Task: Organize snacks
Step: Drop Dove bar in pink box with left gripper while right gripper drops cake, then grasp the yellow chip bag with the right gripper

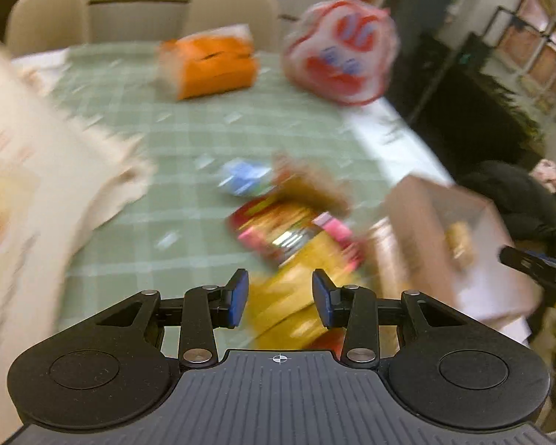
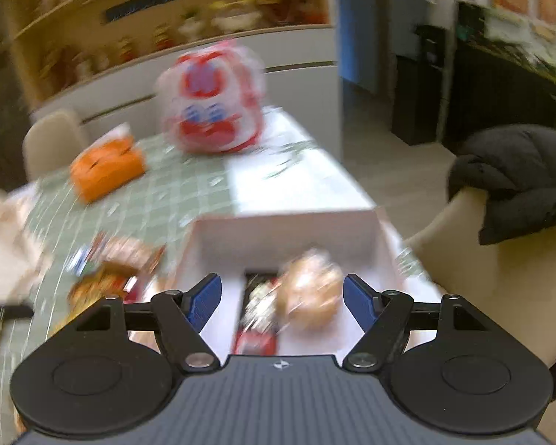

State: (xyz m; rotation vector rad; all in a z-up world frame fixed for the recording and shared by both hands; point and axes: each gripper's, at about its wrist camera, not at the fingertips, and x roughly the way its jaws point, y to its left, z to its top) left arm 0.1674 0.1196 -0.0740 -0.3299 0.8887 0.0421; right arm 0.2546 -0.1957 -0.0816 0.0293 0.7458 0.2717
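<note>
Both views are motion-blurred. A pile of snack packets (image 1: 293, 230) lies on the green checked tablecloth: a yellow one (image 1: 296, 296), a red and yellow one, a blue one (image 1: 244, 178). My left gripper (image 1: 280, 298) is open and empty, hovering over the yellow packet. A white box (image 2: 285, 230) stands to the right of the pile; it holds a wrapped bun (image 2: 311, 293) and a dark red packet (image 2: 257, 319). My right gripper (image 2: 281, 302) is open and empty above the box. The pile also shows in the right wrist view (image 2: 107, 278), and the box in the left wrist view (image 1: 493, 259).
An orange tissue pack (image 1: 211, 63) and a red and white plastic bag (image 1: 341, 52) sit at the far end of the table. A beige cloth bag (image 1: 37, 193) lies on the left. Chairs stand around; one on the right carries a black jacket (image 2: 519, 178).
</note>
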